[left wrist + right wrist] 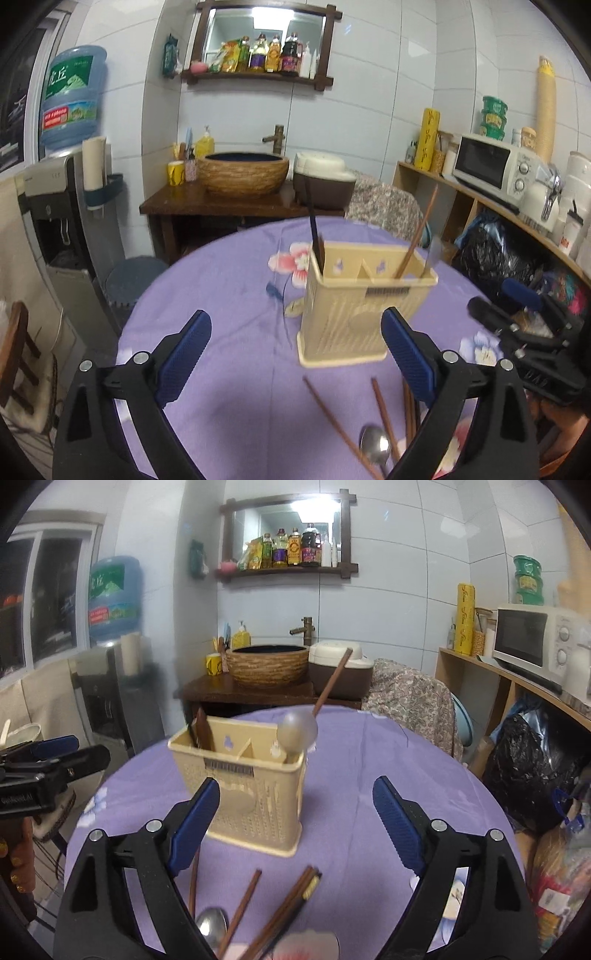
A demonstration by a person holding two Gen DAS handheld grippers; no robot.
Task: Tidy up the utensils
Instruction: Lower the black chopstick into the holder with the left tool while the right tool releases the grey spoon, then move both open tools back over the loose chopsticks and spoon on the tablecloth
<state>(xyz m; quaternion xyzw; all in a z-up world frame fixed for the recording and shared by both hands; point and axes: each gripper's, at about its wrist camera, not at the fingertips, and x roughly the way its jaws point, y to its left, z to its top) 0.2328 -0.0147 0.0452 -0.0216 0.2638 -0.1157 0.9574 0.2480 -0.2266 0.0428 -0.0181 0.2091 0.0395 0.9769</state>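
nearest in the left wrist view: left gripper (295, 354) spread wide across the lower frame, blue pads far apart, nothing between them. just below and right of centre, loose chopsticks (384, 413) and a metal spoon (375, 448) lying on the purple tablecloth (221, 295), low in the frame between the fingers and partly hidden behind the right-hand finger. beyond them, centre frame, a beige utensil holder (354, 306) standing upright just past the fingertips, its lower right corner overlapped by the right-hand pad. inside it, a dark chopstick (314, 230) upright in the left-hand compartment and a brown chopstick (419, 230) leaning toward upper right in the right-hand one. at right edge, the right gripper seen from the side, well clear of the holder.

in the right wrist view: right gripper (295, 830) likewise wide open and empty across the lower frame. chopsticks (291, 904) and spoon (212, 928) at bottom centre between the fingers. holder (251, 782) left of centre, its near face behind the left-hand pad. a blurred grey spoon (297, 733) at the holder's right-hand compartment, contact unclear. farther back, a wicker-look basin (267, 666) and rice cooker (340, 672) on a dark wooden stand, a microwave (532, 638) at right, a water dispenser bottle (114, 598) at left.
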